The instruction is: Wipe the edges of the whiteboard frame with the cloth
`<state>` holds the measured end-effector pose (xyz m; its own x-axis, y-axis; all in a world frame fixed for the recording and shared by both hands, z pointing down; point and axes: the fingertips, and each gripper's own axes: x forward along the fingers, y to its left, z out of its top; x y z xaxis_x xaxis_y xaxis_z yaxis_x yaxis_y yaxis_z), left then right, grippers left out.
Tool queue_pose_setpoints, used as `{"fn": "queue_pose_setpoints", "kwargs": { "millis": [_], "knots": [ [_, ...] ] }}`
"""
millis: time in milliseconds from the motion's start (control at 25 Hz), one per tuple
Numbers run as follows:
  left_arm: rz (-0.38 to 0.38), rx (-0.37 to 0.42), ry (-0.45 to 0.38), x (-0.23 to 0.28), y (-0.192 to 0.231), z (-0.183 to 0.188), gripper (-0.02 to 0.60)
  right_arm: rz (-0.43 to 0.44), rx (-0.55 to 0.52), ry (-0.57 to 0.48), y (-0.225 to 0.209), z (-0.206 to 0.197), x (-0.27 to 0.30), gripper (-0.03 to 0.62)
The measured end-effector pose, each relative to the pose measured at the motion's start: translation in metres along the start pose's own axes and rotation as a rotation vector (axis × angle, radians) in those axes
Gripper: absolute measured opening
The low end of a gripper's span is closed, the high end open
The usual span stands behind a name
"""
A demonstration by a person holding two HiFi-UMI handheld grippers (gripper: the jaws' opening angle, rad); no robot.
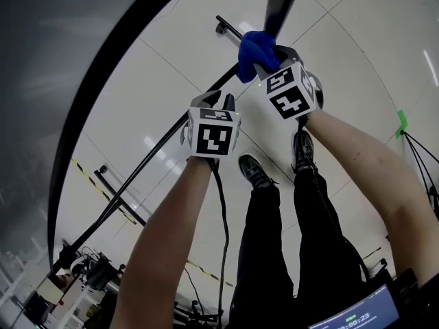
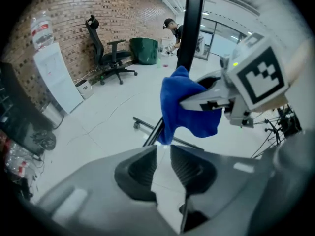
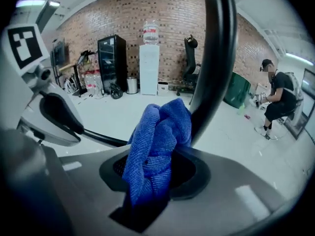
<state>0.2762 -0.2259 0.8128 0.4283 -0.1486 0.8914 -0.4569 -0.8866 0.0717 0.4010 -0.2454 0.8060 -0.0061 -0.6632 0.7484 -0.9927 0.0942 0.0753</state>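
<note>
A blue cloth (image 1: 256,50) is bunched in my right gripper (image 1: 266,66), which is shut on it. The cloth (image 3: 158,136) presses against a black bar of the whiteboard frame (image 3: 216,58) that runs upward just right of it. That frame bar (image 1: 282,2) comes down from the top of the head view and ends at the cloth. My left gripper (image 1: 223,101) hangs a little lower left of the right one, shut with nothing in it. In the left gripper view its pads (image 2: 184,163) meet below the cloth (image 2: 184,107) and the frame bar (image 2: 193,23).
The board's long black edge (image 1: 89,108) curves down the left of the head view. Stand legs with castors (image 1: 223,27) lie on the white floor, near my shoes (image 1: 255,171). An office chair (image 2: 106,53), green bin (image 2: 145,50), water dispenser (image 3: 148,63) and a person (image 3: 275,97) are farther off.
</note>
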Motion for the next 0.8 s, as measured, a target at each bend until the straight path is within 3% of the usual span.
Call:
{"fn": "queue_pose_setpoints", "kwargs": {
  "millis": [280, 480, 800],
  "knots": [
    [-0.021, -0.060, -0.056, -0.021, 0.001, -0.011, 0.084, 0.047, 0.019, 0.089, 0.011, -0.009, 0.020, 0.146],
    [0.048, -0.214, -0.082, -0.045, 0.034, -0.030, 0.084, 0.091, -0.063, 0.090, 0.043, 0.000, 0.028, 0.147],
    [0.107, -0.434, -0.090, -0.075, 0.060, -0.100, 0.083, 0.209, -0.136, 0.107, 0.113, 0.008, 0.035, 0.147]
  ]
}}
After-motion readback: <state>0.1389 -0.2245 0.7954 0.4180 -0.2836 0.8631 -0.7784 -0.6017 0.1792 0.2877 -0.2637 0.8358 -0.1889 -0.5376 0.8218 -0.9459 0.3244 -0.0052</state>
